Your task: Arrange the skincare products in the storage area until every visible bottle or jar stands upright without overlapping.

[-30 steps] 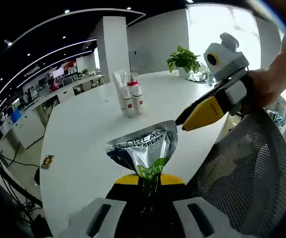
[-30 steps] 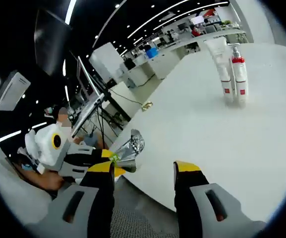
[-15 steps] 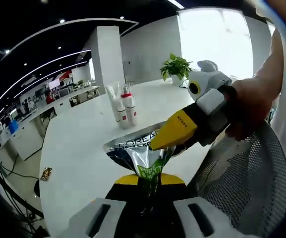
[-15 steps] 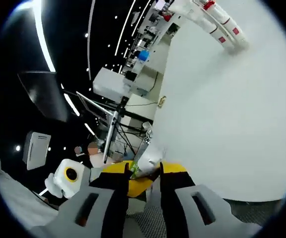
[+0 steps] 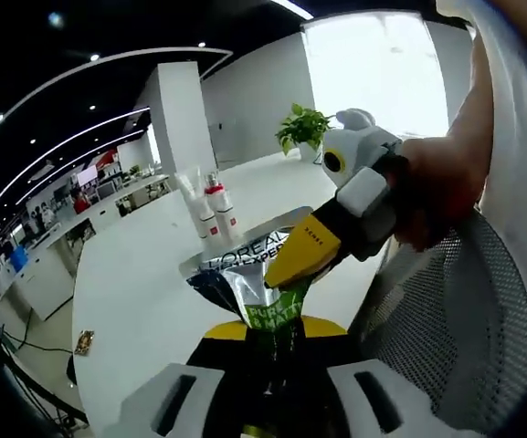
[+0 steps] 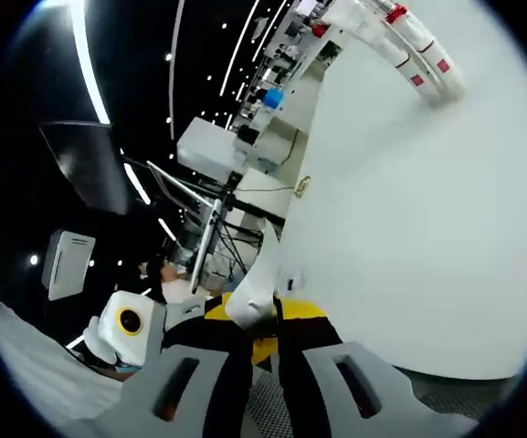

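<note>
A crinkled silver L'Oreal tube (image 5: 243,272) with a green band is held above the near edge of the white table (image 5: 135,265). My left gripper (image 5: 272,336) is shut on its lower end. My right gripper (image 5: 279,272), held by a hand, comes in from the right and pinches the tube's upper part with its yellow jaws. In the right gripper view the tube (image 6: 261,272) shows edge-on between the shut jaws of my right gripper (image 6: 263,319), with the left gripper (image 6: 219,310) just left of it. A white tube (image 5: 196,208) and a red-capped bottle (image 5: 219,206) stand upright side by side farther back.
A potted plant (image 5: 304,128) stands at the table's far edge. A mesh chair back (image 5: 446,338) lies close on the right. Office desks (image 5: 35,274) run along the left. The two standing containers (image 6: 418,50) appear far off in the right gripper view.
My right gripper swung in from the right, its jaws went from open to shut on the silver tube. The left gripper kept its hold throughout.
</note>
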`<state>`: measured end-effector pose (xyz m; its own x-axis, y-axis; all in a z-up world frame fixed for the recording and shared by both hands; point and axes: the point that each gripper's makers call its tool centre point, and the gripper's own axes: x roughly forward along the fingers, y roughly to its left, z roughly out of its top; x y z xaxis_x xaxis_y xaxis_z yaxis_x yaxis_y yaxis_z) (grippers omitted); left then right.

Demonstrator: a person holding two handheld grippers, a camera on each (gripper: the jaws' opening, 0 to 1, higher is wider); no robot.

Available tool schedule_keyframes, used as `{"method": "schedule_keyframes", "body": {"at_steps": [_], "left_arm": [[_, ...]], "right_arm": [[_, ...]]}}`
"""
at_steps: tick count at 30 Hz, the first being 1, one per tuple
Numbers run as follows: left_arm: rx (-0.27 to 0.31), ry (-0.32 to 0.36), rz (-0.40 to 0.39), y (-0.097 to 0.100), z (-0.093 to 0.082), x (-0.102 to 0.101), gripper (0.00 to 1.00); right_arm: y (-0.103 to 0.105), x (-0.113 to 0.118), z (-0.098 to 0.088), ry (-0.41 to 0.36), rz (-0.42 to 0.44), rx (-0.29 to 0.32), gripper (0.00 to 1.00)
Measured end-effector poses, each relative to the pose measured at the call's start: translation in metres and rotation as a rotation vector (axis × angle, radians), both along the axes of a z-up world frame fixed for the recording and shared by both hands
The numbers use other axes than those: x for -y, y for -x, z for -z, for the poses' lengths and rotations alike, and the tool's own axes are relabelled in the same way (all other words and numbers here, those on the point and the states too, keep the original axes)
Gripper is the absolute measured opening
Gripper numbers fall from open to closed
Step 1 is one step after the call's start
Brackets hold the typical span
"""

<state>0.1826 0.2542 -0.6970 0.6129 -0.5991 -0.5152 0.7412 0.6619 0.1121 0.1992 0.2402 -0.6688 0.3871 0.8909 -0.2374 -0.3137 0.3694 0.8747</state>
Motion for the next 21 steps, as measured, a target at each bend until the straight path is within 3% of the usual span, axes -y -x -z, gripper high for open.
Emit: {"method": "schedule_keyframes", "body": {"at_steps": [6, 8, 12, 13, 16, 21], "left_arm": [[-0.007, 0.034, -0.03, -0.004, -0.003, -0.001, 0.41], [-0.059, 0.088, -0.068, -0.004, -0.003, -0.001, 0.46], [-0.087, 0.162, -0.068, -0.004, -0.009, 0.002, 0.51], [-0.107, 0.193, -0.068, -0.002, -0.011, 0.003, 0.51], [-0.101, 0.203, -0.069, -0.004, -0.013, 0.002, 0.52], [-0.116, 0.256, -0.059, -0.002, -0.021, 0.007, 0.58]], "right_arm": [[-0.008, 0.013, -0.006, -0.019, 0.049, 0.017, 0.05], [-0.01, 0.017, -0.007, -0.022, 0.059, 0.011, 0.05], [-0.019, 0.032, -0.014, -0.019, 0.076, 0.036, 0.05], [-0.022, 0.038, -0.014, 0.001, 0.066, 0.055, 0.05], [-0.021, 0.043, -0.021, 0.033, 0.015, 0.114, 0.05], [-0.005, 0.047, -0.03, 0.121, -0.174, 0.233, 0.05]]}}
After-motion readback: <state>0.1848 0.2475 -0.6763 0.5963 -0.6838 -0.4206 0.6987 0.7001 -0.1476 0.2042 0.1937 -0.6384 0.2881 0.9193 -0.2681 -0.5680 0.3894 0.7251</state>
